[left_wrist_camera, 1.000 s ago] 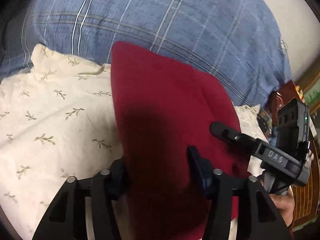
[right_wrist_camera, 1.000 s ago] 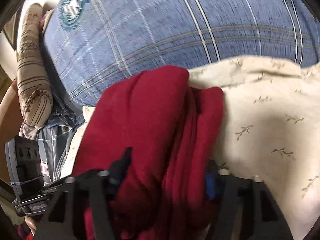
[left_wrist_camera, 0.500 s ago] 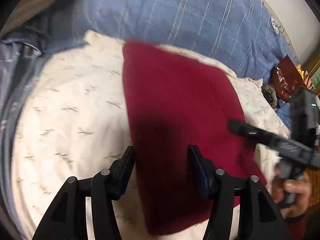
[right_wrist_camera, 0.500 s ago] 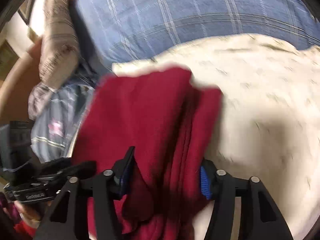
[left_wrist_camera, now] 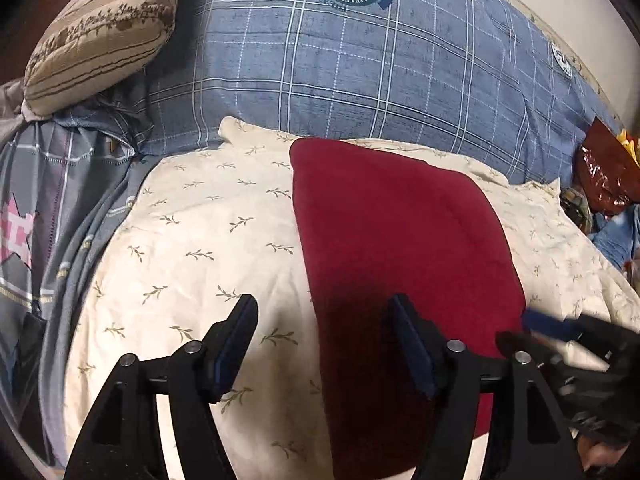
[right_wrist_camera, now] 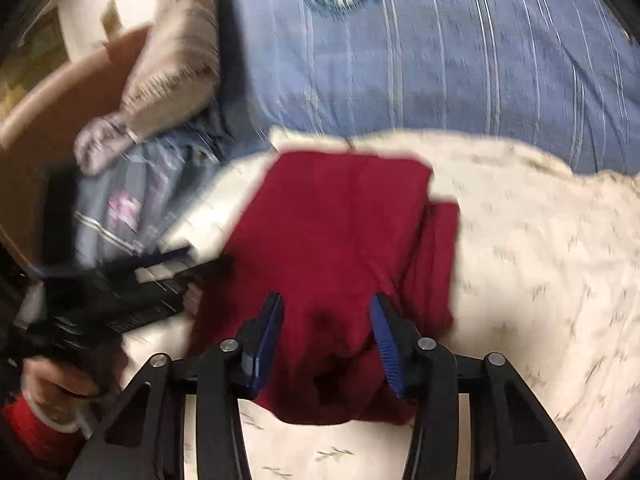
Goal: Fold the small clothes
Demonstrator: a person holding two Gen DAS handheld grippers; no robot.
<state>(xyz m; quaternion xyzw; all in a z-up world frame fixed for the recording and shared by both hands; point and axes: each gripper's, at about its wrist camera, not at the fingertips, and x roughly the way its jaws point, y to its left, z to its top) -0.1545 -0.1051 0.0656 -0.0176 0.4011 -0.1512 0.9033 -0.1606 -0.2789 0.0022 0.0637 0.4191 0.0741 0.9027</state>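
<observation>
A dark red folded garment [left_wrist_camera: 400, 240] lies flat on a cream leaf-print cloth [left_wrist_camera: 200, 240]. My left gripper [left_wrist_camera: 324, 320] hovers over its near left edge. The jaws are opening wide, with only that edge between them, and the pads do not press it. The right gripper [left_wrist_camera: 528, 330] shows blurred at the garment's right side. The right wrist view is blurred. There the red garment [right_wrist_camera: 340, 220] runs away from my right gripper [right_wrist_camera: 326, 320], whose jaws are closing over the bunched near end without visibly pinching it. The left gripper [right_wrist_camera: 200, 260] is at the left.
Blue plaid bedding [left_wrist_camera: 360, 80] lies behind the cream cloth. A brown striped pillow [left_wrist_camera: 100, 28] sits at the back left, with a grey quilt [left_wrist_camera: 40, 220] below it. A shiny red bag [left_wrist_camera: 604, 176] is at the far right. A hand [right_wrist_camera: 52, 380] in a red sleeve holds the left gripper.
Both grippers have drawn back from the red garment, so more of the bed shows. The left jaws have spread wider. The right jaws widened, then narrowed. The garment stays lying folded.
</observation>
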